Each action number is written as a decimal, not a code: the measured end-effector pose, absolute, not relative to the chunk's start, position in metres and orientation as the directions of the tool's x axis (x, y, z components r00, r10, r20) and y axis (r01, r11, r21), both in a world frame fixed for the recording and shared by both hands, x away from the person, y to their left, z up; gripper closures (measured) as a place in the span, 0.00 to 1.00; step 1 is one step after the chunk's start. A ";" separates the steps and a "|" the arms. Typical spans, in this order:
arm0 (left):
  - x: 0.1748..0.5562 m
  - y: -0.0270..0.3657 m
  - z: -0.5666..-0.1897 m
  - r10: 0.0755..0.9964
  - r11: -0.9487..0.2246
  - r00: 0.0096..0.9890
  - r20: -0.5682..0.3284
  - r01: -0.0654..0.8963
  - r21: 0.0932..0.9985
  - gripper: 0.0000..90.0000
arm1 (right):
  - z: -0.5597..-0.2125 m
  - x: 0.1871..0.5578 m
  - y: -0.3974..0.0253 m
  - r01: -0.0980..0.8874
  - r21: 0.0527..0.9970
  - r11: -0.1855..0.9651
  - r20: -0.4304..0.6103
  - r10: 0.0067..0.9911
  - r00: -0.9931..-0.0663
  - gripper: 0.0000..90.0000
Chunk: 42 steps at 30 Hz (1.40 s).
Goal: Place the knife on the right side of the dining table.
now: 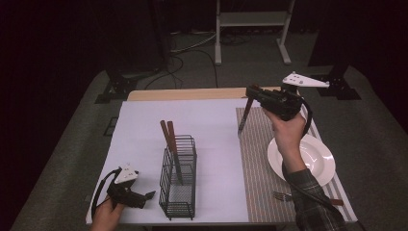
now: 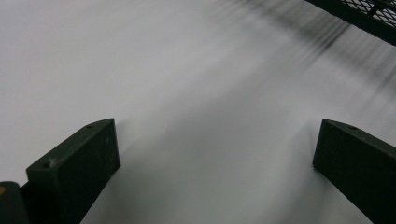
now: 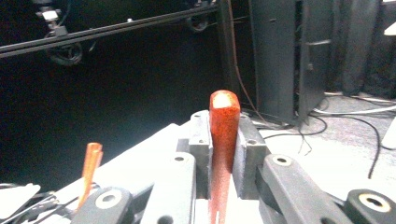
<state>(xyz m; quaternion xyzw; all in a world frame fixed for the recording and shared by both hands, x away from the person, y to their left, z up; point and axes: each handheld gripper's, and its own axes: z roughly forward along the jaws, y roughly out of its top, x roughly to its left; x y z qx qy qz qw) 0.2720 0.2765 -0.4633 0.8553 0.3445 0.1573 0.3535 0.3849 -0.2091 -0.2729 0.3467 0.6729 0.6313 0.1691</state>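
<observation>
My right gripper [image 1: 250, 92] is raised over the striped placemat [image 1: 262, 163], shut on the wooden handle [image 3: 224, 112] of a utensil [image 1: 244, 116] whose metal end hangs down toward the mat. In the right gripper view the handle stands upright between the two jaws of the right gripper [image 3: 224, 140]. A black wire basket [image 1: 178, 175] stands on the white sheet and holds two wooden-handled utensils [image 1: 168, 134]. My left gripper [image 1: 150, 195] rests low by the front left corner, just left of the basket, open and with only bare white sheet between the jaws of the left gripper [image 2: 215, 154].
A white plate [image 1: 302, 159] lies on the placemat's right side, with a fork [image 1: 284, 196] near the front edge. The basket's base [image 2: 369, 18] crosses the top right of the left gripper view. A white frame [image 1: 252, 29] and cables are on the floor beyond the table.
</observation>
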 end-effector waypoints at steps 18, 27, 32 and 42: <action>0.272 0.276 -0.463 0.701 -0.512 0.713 0.027 0.477 0.714 0.00 | -0.304 0.414 -0.249 0.254 0.964 -0.075 0.214 0.783 -0.584 0.88; 0.272 0.276 -0.464 0.701 -0.512 0.713 0.027 0.477 0.715 0.00 | -0.328 0.435 -0.261 0.264 0.960 -0.094 0.219 0.837 -0.501 0.88; 0.272 0.276 -0.463 0.701 -0.512 0.712 0.027 0.477 0.715 0.00 | -0.338 0.443 -0.265 0.277 0.955 -0.106 0.233 0.847 -0.478 0.88; 0.272 0.276 -0.464 0.701 -0.512 0.713 0.027 0.477 0.715 0.00 | -0.355 0.455 -0.269 0.303 0.947 -0.106 0.237 0.868 -0.436 0.88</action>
